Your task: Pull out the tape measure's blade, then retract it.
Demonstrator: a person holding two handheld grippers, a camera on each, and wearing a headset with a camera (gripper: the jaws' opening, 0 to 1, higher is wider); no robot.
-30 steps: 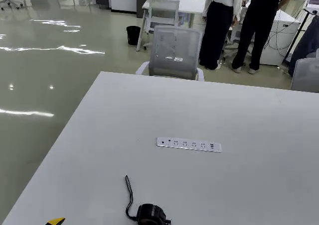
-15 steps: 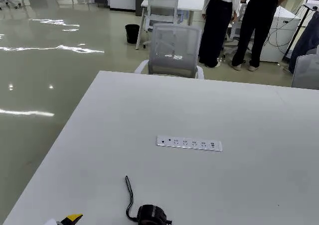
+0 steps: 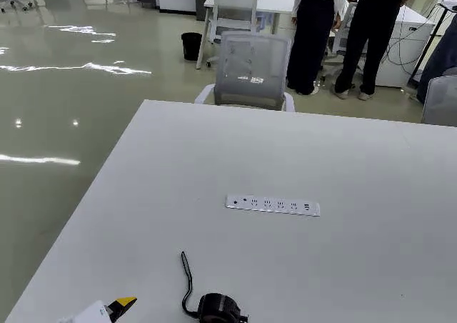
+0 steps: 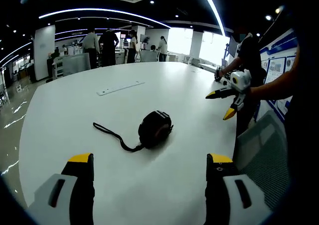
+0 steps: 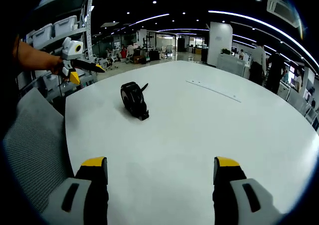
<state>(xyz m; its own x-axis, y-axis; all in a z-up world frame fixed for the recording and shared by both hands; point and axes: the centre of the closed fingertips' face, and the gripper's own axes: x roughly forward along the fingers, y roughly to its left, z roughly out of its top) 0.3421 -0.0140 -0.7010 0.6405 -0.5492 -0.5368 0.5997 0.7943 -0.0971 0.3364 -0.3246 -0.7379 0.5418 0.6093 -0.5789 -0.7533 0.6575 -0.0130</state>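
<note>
Lying close to the near edge of the table (image 3: 357, 166) is one black tape measure (image 3: 220, 309). Its one wrist strap (image 3: 186, 280) trails away across the top toward one white power strip (image 3: 273, 206), which lies flat mid-table, well apart from the tape measure.

Two grippers are in play. The left gripper (image 4: 149, 159) points at the tape measure from near it, yellow-tipped jaws spread wide with nothing between them. The right gripper (image 5: 160, 161) is held out by the table's edge on the other side, its jaws also spread over bare tabletop, with the tape measure ahead and to the left in its own view. Neither gripper touches the tape measure.

The table is plain white and matte. One grey mesh chair (image 3: 251, 69) is at its far edge. Beyond it the floor (image 3: 78, 101) is glossy pale green with streaks of reflected light. Two people (image 3: 314, 30) stand beside another white desk (image 3: 268, 1), and one black bin (image 3: 191, 46) stands on the floor near it.
</note>
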